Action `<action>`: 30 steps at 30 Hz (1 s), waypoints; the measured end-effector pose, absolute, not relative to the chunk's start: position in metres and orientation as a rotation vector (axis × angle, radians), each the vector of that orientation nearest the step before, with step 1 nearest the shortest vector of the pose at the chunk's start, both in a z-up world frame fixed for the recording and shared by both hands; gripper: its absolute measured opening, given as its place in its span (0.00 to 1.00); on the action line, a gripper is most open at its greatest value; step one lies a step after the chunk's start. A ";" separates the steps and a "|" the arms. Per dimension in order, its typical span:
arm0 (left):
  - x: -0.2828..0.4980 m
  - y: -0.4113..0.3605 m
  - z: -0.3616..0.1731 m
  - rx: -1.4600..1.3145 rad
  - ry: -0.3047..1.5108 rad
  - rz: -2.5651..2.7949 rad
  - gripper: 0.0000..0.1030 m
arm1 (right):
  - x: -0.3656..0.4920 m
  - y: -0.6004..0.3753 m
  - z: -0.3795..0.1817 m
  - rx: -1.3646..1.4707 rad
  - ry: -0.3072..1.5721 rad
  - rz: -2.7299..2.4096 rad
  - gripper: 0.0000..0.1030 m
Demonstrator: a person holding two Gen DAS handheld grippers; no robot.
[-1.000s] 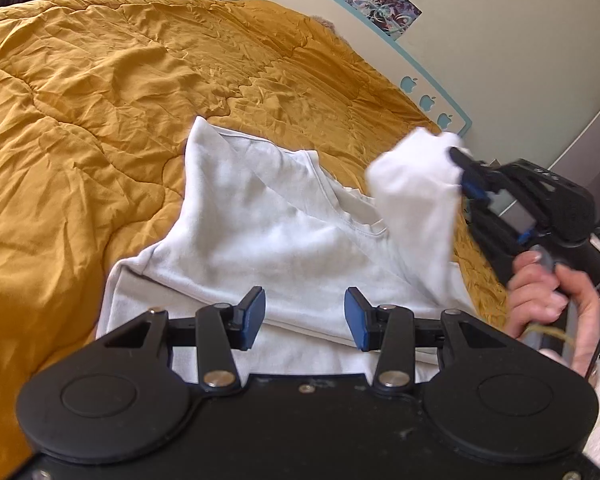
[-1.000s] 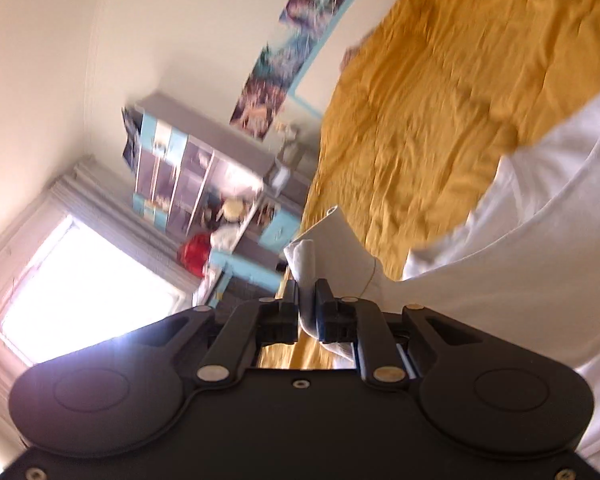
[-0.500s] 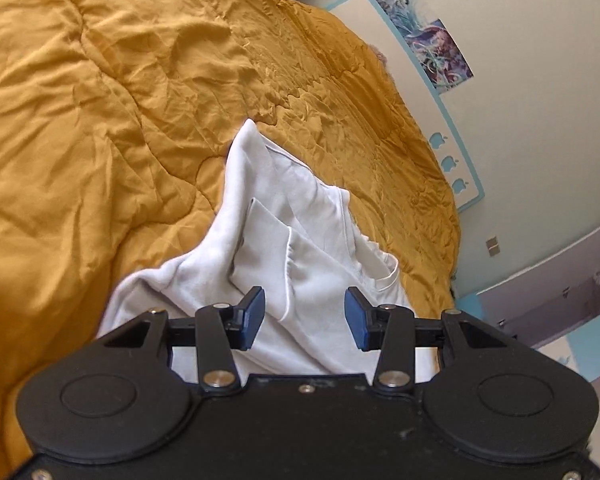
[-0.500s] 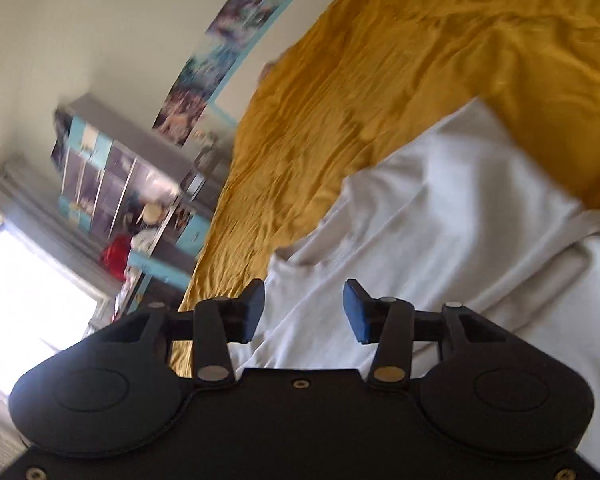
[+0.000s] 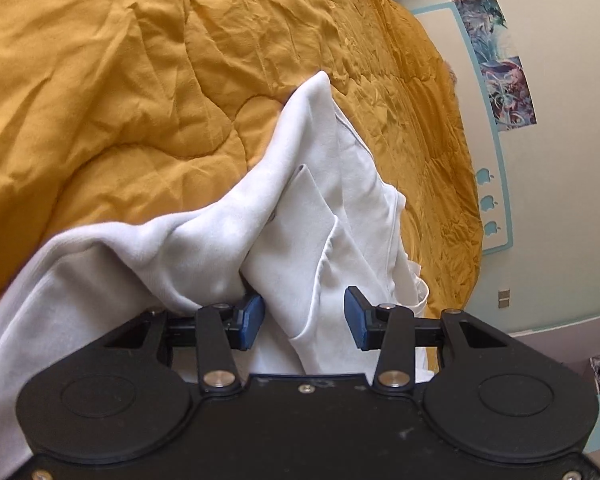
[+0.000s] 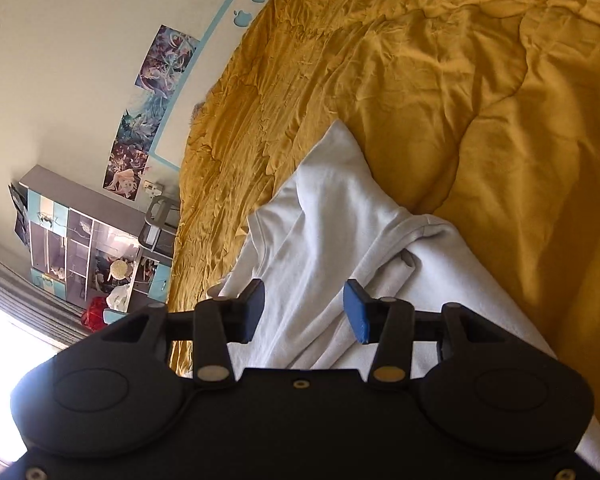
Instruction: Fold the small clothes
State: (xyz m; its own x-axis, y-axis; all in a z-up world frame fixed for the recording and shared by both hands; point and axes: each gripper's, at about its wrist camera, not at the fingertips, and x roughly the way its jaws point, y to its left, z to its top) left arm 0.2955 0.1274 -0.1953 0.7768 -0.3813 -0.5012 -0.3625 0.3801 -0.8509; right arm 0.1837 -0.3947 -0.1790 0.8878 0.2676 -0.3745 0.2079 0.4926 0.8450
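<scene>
A small white shirt (image 5: pixel 312 216) lies bunched on a mustard-yellow quilt (image 5: pixel 120 80), one side folded over the middle, its neckline toward the right. My left gripper (image 5: pixel 303 318) is open just above the cloth, which rises between and beside the blue pads without being pinched. In the right wrist view the same shirt (image 6: pixel 340 232) lies under my right gripper (image 6: pixel 305 312), which is open and holds nothing. Neither gripper shows in the other's view.
The quilt (image 6: pixel 480 100) covers the whole bed around the shirt. A wall with posters (image 6: pixel 152 108) and a blue headboard outline runs along the bed's far edge. A shelf unit (image 6: pixel 88 248) and a bright window stand beyond the bed.
My right gripper has let go of the shirt's sleeve, which now lies folded over the body, and has opened. Both grippers have moved in low over the shirt.
</scene>
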 end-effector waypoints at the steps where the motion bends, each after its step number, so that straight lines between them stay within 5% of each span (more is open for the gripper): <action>1: 0.295 0.128 -0.197 -1.237 0.711 -0.009 0.42 | 0.184 -0.397 -0.182 1.091 0.495 0.017 0.44; 4: 0.293 0.130 -0.198 -1.250 0.665 -0.027 0.33 | 0.186 -0.410 -0.195 1.200 0.473 -0.061 0.44; 5: 0.292 0.131 -0.198 -1.240 0.652 -0.040 0.05 | 0.187 -0.415 -0.201 1.249 0.465 -0.084 0.44; 6: 0.290 0.131 -0.196 -1.230 0.640 -0.050 0.02 | 0.188 -0.418 -0.206 1.295 0.467 -0.102 0.44; 13: 0.253 0.130 -0.150 -1.105 0.386 -0.149 0.02 | 0.186 -0.418 -0.216 1.388 0.461 -0.147 0.43; 18: 0.250 0.131 -0.163 -1.049 0.506 -0.090 0.02 | 0.187 -0.414 -0.218 1.368 0.486 -0.176 0.41; 23: 0.253 0.134 -0.195 -1.070 0.645 0.002 0.03 | 0.193 -0.410 -0.215 1.326 0.504 -0.240 0.27; 24: 0.253 0.136 -0.199 -1.083 0.657 0.006 0.03 | 0.196 -0.409 -0.214 1.307 0.519 -0.257 0.08; 30: 0.234 0.147 -0.164 -0.981 0.655 0.080 0.13 | 0.187 -0.409 -0.211 1.271 0.539 -0.318 0.06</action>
